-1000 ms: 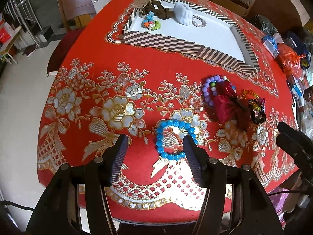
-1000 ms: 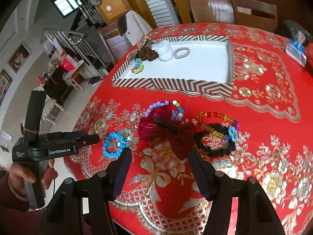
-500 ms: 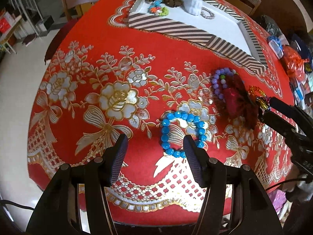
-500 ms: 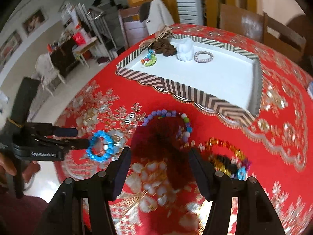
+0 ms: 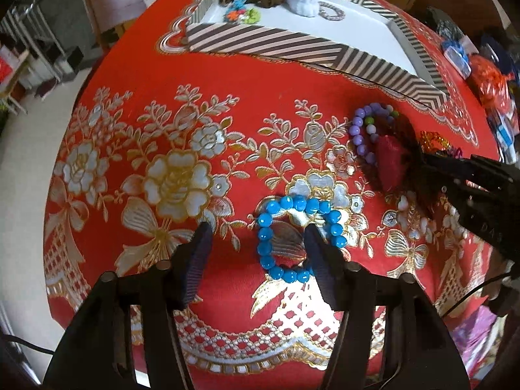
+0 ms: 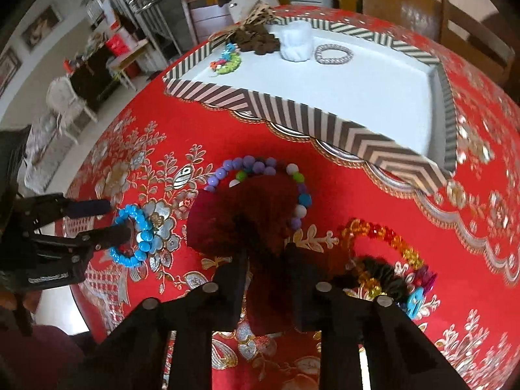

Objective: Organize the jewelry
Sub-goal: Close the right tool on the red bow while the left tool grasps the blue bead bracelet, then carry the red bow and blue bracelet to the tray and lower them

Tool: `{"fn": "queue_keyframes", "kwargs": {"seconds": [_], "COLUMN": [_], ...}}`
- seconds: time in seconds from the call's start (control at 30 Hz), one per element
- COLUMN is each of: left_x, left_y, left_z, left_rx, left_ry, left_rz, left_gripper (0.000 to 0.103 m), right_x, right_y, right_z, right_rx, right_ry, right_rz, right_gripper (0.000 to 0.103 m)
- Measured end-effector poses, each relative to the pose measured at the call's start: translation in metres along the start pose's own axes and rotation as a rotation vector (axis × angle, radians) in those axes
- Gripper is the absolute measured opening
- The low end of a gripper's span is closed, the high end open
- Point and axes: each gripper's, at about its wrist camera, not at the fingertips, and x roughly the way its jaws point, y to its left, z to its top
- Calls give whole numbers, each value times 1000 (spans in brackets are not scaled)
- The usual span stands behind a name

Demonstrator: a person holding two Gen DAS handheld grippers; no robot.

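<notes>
A blue bead bracelet (image 5: 292, 234) lies on the red tablecloth; it also shows in the right wrist view (image 6: 135, 234). My left gripper (image 5: 256, 237) is open, its right finger inside the bracelet's ring, its left finger outside. My right gripper (image 6: 265, 256) has its jaws narrowed around a dark red bow hair clip (image 6: 234, 214), which lies on a purple bead bracelet (image 6: 260, 165). The striped white tray (image 6: 357, 136) holds a brown scrunchie (image 6: 256, 40), a white item (image 6: 295, 44), a silver band (image 6: 333, 53) and a small colourful piece (image 6: 229, 61).
An orange bead bracelet (image 6: 380, 234) and a black scrunchie with a blue clip (image 6: 386, 276) lie right of the bow. Wooden chairs (image 6: 422, 3) stand behind the table. The table edge runs just below my left gripper (image 5: 260, 341).
Both grippers have dropped toward the table. The left now straddles the blue bracelet's rim. The right jaws have narrowed around the red bow.
</notes>
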Motion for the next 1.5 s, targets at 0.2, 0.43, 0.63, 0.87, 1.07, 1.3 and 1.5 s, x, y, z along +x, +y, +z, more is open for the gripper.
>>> {"fn": "queue_keyframes", "kwargs": {"seconds": [0.2, 0.43, 0.63, 0.87, 1.07, 1.3, 1.5], "left_x": [3, -32, -67, -90, -103, -106, -108], "left_y": [3, 7, -5, -11, -20, -27, -34], "left_z": [6, 24, 45, 67, 83, 99, 117], "left_rx": [-13, -30, 9, 57, 89, 116, 131], "left_ry": [-14, -74, -152, -219, -258, -280, -299], "left_rz": [-24, -100, -101, -83, -86, -85, -87], "left_gripper": [7, 7, 7, 7, 7, 7, 7], "right_x": [-32, -67, -88, -104, -114, -120, -120], "right_y": [3, 0, -8, -14, -20, -29, -38], "right_z": [-7, -10, -8, 2, 12, 25, 38], "right_rx": [44, 153, 230, 256, 262, 280, 308], "right_ry": [-92, -187, -260, -304, -328, -348, -364], "right_rz": [25, 123, 164, 137, 115, 94, 88], "right_gripper": [17, 17, 17, 17, 17, 17, 17]}}
